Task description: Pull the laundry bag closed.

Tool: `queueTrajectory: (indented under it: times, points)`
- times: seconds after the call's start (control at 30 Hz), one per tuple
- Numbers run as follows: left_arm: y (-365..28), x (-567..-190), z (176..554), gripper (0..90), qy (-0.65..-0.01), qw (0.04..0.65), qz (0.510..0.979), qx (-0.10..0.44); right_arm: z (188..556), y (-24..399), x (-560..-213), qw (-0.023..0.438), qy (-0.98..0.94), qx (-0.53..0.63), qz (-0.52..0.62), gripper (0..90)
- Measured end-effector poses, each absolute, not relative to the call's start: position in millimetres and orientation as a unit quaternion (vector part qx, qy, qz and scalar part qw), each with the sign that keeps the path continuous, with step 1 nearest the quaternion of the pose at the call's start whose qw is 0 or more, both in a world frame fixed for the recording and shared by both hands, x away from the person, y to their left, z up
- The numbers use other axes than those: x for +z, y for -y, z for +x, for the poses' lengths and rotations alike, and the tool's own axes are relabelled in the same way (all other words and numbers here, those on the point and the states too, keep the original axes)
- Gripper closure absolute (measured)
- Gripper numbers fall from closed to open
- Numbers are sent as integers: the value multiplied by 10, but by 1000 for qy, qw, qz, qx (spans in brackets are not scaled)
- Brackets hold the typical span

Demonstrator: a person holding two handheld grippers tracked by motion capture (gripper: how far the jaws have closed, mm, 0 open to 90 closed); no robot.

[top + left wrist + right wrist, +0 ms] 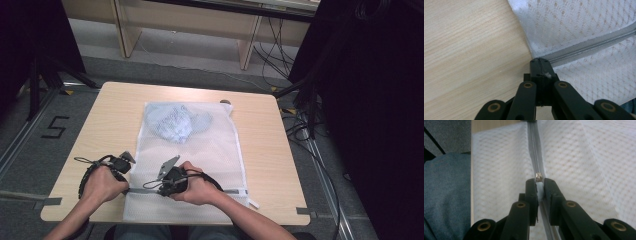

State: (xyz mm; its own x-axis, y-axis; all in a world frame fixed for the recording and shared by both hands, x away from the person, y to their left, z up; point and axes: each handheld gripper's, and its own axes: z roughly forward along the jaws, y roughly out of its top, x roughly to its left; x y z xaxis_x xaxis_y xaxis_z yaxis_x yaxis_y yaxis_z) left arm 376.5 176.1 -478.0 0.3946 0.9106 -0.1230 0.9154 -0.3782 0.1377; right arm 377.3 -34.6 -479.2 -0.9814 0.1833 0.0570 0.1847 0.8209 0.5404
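Lying on: a pale wooden rectangular bench [105, 125] carries everything, its near edge towards the person.
Mesh bag: a large white rectangular mesh laundry bag [210, 150] is spread flat along the middle of the bench, reaching from near the far edge to the near edge, where its end hangs slightly over.
Contents: a crumpled light-blue patterned cloth [175, 121] sits inside the far part of the bag, well apart from both hands.
Zip: a grey zip [235, 191] runs across the bag close to its near end; in the left gripper view the grey zip [589, 46] crosses the mesh diagonally.
Left hand-held gripper: the black left hand-held gripper [126, 170] sits at the bag's left edge; in its own view the left hand-held gripper [539, 65] has its jaws pressed together on the end of the zip tape where the mesh meets bare wood.
Right hand-held gripper: the black right hand-held gripper [159, 186] rests on the zip line, just beside the left one; in its own view the right hand-held gripper [539, 187] pinches the white pull tab, with the small metal zip slider [538, 177] just beyond the jaw tips.
Lap: blue denim [446, 195] shows below the bench edge in the right gripper view.
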Motion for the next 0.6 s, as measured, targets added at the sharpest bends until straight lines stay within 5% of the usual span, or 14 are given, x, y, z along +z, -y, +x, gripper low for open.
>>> queueTrajectory:
  times: [0.6]
  points:
    - [-1767,-4779,3779,900,-551,90,830,-18,3789,558,-4778,-3,953,-285,-99,827]
